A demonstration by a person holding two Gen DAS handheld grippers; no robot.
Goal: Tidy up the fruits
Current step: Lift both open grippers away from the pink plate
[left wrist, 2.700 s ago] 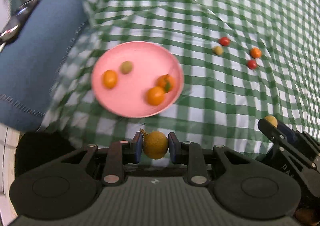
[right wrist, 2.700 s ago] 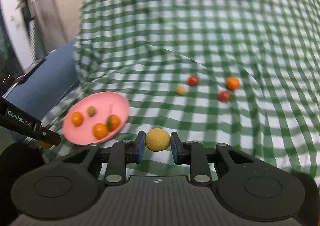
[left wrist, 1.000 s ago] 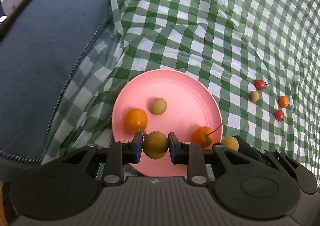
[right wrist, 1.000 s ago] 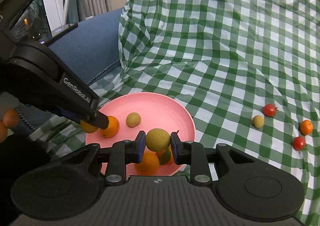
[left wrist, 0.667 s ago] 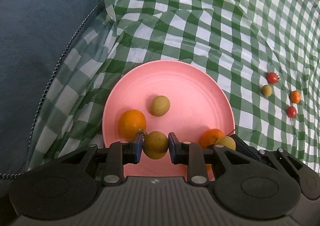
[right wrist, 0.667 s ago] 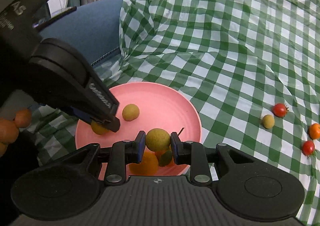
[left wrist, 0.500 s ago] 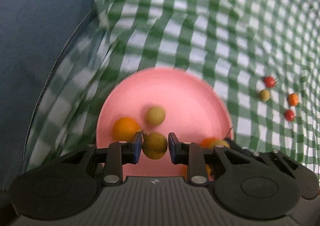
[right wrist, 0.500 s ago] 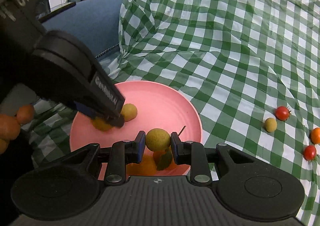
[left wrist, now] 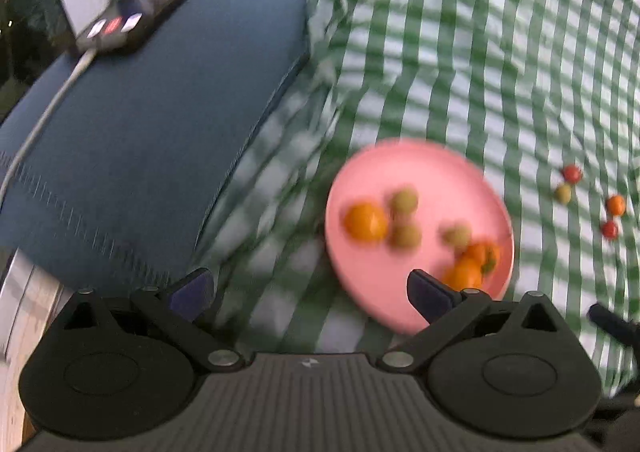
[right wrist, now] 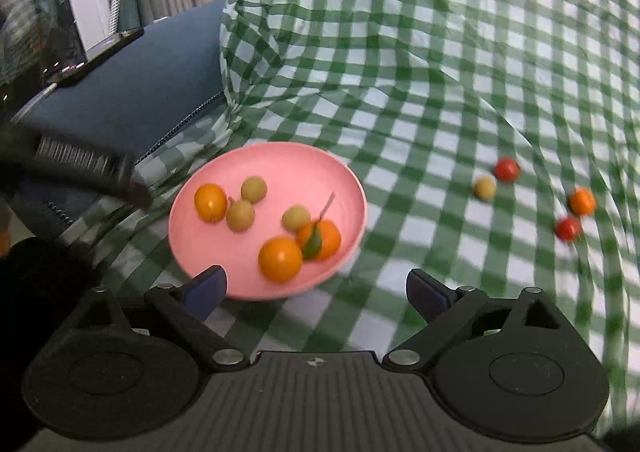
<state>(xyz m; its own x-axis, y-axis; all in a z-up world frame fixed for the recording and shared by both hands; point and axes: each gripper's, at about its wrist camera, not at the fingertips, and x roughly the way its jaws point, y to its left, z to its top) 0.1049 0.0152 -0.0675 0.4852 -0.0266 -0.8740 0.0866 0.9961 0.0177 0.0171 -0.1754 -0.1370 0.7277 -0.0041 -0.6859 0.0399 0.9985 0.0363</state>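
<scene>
A pink plate lies on the green checked cloth and holds three oranges and three small yellow-green fruits. One orange lies nearest me, one with a leaf beside it. My right gripper is open and empty, above the plate's near edge. My left gripper is open and empty, left of the plate; that view is blurred. Loose on the cloth to the right lie two red tomatoes, a yellow-green fruit and a small orange.
A dark blue cushion borders the cloth on the left, with a phone on a cable on it. The left gripper's finger reaches in at the left of the right wrist view. The cloth is wrinkled behind the plate.
Both grippers have opened and let their yellow-green fruits go onto the plate. Both have pulled back from the plate, the left one swinging left.
</scene>
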